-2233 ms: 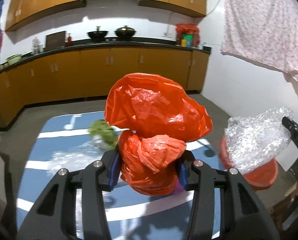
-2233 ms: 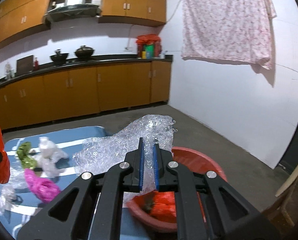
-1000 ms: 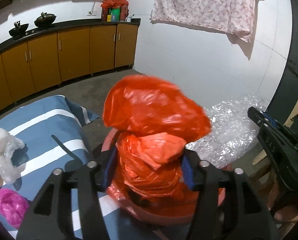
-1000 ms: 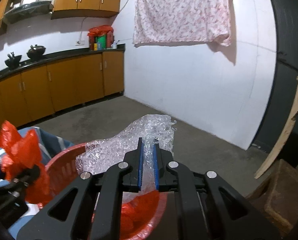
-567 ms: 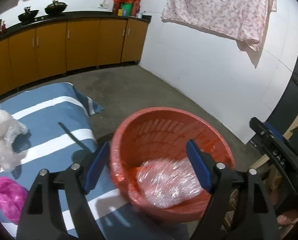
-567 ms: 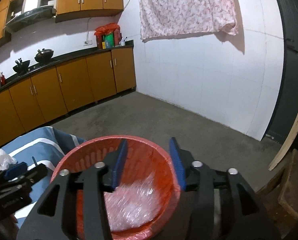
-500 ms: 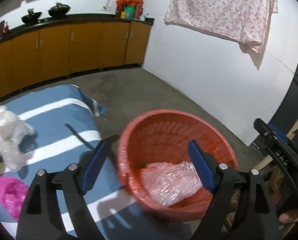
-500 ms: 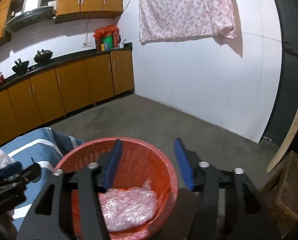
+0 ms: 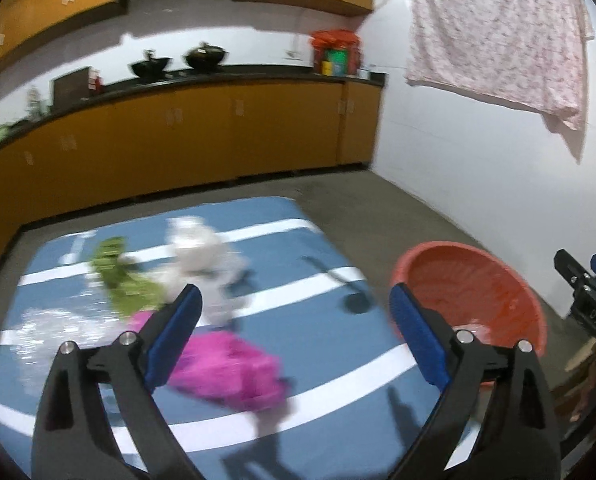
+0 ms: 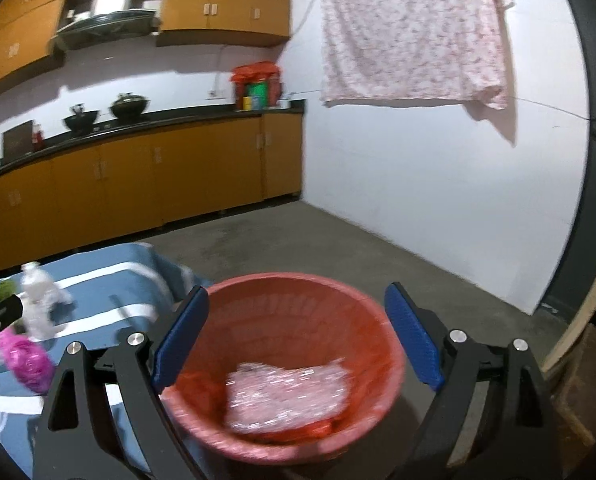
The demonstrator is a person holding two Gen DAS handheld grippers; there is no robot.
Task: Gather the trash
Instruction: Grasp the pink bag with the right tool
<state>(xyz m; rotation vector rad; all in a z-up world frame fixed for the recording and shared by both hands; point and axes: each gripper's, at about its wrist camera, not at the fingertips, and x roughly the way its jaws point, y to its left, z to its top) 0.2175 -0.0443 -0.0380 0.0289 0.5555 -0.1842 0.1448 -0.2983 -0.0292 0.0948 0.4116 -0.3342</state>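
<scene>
My left gripper [image 9: 296, 330] hangs over the blue striped cloth [image 9: 322, 292], its jaws opening with nothing between them. Below it lie a pink bag [image 9: 226, 372], a white bag [image 9: 198, 256], a green bag [image 9: 118, 276] and clear plastic [image 9: 54, 328]. The red basket [image 9: 470, 280] stands to the right, my right gripper [image 9: 586, 292] beyond it. In the right wrist view my right gripper [image 10: 296, 338] is above the red basket [image 10: 298, 312], jaws opening and empty. Bubble wrap [image 10: 286, 392] lies in the basket on an orange bag [image 10: 318, 426].
Orange kitchen cabinets [image 9: 218, 140] line the far wall, and a flowered cloth [image 10: 410, 32] hangs on the white wall at the right. Bare concrete floor [image 10: 338, 240] surrounds the basket. A wooden piece of furniture [image 10: 578, 380] stands at the far right.
Both grippers opened: the orange bag and the bubble wrap dropped into the red basket. My left gripper swung left from over the basket to over the striped cloth.
</scene>
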